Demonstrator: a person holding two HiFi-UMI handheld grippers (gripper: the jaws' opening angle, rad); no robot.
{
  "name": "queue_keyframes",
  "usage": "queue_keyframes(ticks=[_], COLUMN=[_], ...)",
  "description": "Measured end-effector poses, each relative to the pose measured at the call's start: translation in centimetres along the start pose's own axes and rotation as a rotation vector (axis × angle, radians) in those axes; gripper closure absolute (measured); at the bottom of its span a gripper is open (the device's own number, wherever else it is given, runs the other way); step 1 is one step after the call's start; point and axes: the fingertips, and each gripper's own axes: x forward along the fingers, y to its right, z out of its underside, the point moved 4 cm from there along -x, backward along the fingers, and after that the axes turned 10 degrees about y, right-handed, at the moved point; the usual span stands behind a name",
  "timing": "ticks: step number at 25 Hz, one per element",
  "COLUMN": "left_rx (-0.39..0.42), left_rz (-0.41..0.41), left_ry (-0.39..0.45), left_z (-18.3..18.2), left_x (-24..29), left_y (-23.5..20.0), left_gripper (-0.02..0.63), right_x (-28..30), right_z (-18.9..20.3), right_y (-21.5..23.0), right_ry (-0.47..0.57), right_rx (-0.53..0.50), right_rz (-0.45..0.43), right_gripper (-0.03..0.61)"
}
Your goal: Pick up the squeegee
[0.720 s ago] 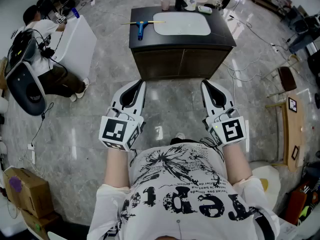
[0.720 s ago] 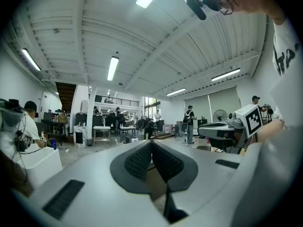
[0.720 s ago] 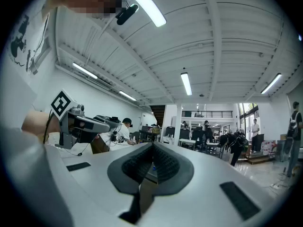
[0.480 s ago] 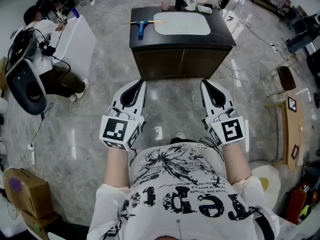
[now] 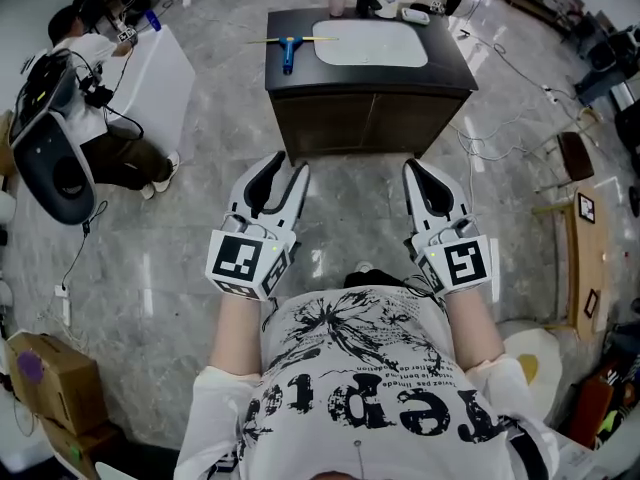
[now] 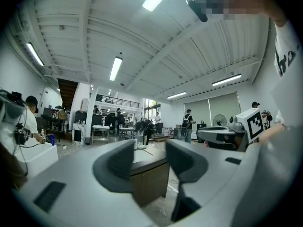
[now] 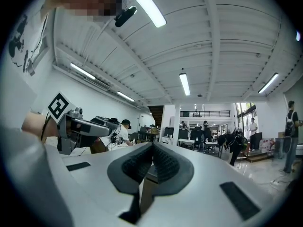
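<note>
Head view, looking steeply down. The left gripper (image 5: pixel 285 166) and right gripper (image 5: pixel 420 171) are held side by side in front of the person's chest, both pointing toward 12 o'clock at a dark cabinet (image 5: pixel 370 118). The left jaws stand partly apart with nothing between them. The right jaws are pressed together and empty. The squeegee (image 5: pixel 290 48), blue-handled, lies on the cabinet top at 9 o'clock of the white basin (image 5: pixel 370 43), well apart from both grippers.
</note>
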Motion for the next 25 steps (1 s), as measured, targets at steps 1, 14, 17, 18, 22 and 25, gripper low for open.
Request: queue_keyframes(ticks=[1, 14, 17, 18, 22, 25], left_rx=[0.003, 0.034, 0.039, 0.040, 0.029, 0.028], left_rz=[0.000, -0.128, -0.161, -0.176, -0.224, -0.264], left_ry=[0.004, -0.063, -0.070, -0.073, -0.096, -0.115], left_z=[0.2, 4.1, 5.2, 5.6, 7.1, 7.9], left_x=[0.2, 8.4, 12.7, 14.4, 22.5, 28.8], left_y=[-0.1, -7.2, -9.2, -9.9, -12.5, -14.8], left_gripper=[0.340, 0.285, 0.285, 0.285, 0.284, 0.285], right_x=[0.1, 9.4, 13.6, 15.1, 21.4, 26.3], right_z=[0.2, 5.7, 7.8, 8.5, 10.9, 12.4], right_y=[0.0, 6.2, 9.7, 11.0, 17.7, 22.7], right_ry=[-0.002, -0.018, -0.019, -0.020, -0.041, -0.051], right_rx=[0.004, 0.059, 0.070, 0.075, 0.103, 0.088], right_rz=[0.002, -0.049, -0.087, -0.101, -0.138, -0.178], right_gripper=[0.565, 0.565, 0.565, 0.565, 0.565, 0.565])
